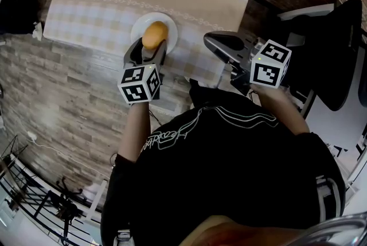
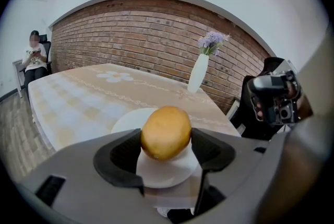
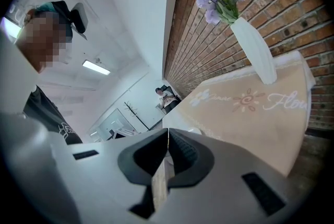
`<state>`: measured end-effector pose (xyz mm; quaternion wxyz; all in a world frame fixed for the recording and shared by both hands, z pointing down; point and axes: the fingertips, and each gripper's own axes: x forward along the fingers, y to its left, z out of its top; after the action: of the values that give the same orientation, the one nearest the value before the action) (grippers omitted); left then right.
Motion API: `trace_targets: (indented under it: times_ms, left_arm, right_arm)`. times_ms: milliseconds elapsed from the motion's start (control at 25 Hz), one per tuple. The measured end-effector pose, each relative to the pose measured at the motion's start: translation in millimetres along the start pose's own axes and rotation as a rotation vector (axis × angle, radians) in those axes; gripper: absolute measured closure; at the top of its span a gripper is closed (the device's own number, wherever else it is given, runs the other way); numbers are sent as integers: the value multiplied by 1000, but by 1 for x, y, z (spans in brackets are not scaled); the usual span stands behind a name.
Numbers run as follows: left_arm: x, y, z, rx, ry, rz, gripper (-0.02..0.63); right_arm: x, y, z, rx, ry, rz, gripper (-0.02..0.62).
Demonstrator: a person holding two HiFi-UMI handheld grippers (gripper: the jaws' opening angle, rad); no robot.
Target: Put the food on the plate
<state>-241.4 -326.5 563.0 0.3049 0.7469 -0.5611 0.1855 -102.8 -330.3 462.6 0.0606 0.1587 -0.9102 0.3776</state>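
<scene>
My left gripper (image 2: 166, 145) clamped the fruit (image 2: 166, 129) across its middle, above the plate (image 2: 125, 121). Judged firm, light, smooth-skinned, liable to roll. My right gripper (image 3: 167, 139) was closed on nothing.

Matt, faintly dimpled skin on yellow fruit (image 2: 166, 132); smooth white plate (image 2: 128, 121); printed cloth tablecloth (image 2: 78, 97); rough matt brick wall (image 2: 146, 35).

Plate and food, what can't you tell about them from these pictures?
- Whether the food touches the plate: in the left gripper view the food covers the gap; the head view looks straight down.
- Plate's near rim: in the head view the left tongs cover it.
</scene>
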Motion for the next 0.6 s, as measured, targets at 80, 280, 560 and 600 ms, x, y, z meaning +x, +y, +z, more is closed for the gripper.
trace_targets:
  times_ms: [80, 280, 560, 600]
  left_arm:
    - [0, 0, 0, 0, -7, 2, 309]
    - [1, -1, 0, 32, -21, 10, 308]
    - [-8, -5, 5, 66, -55, 15, 305]
    - [-11, -8, 7, 68, -62, 10, 302]
  right_arm:
    - [-2, 0, -1, 3, -2, -2, 598]
    - [-5, 0, -5, 9, -6, -5, 598]
    - [-9, 6, -6, -22, -10, -13, 598]
    - [-10, 7, -6, -26, -12, -13, 598]
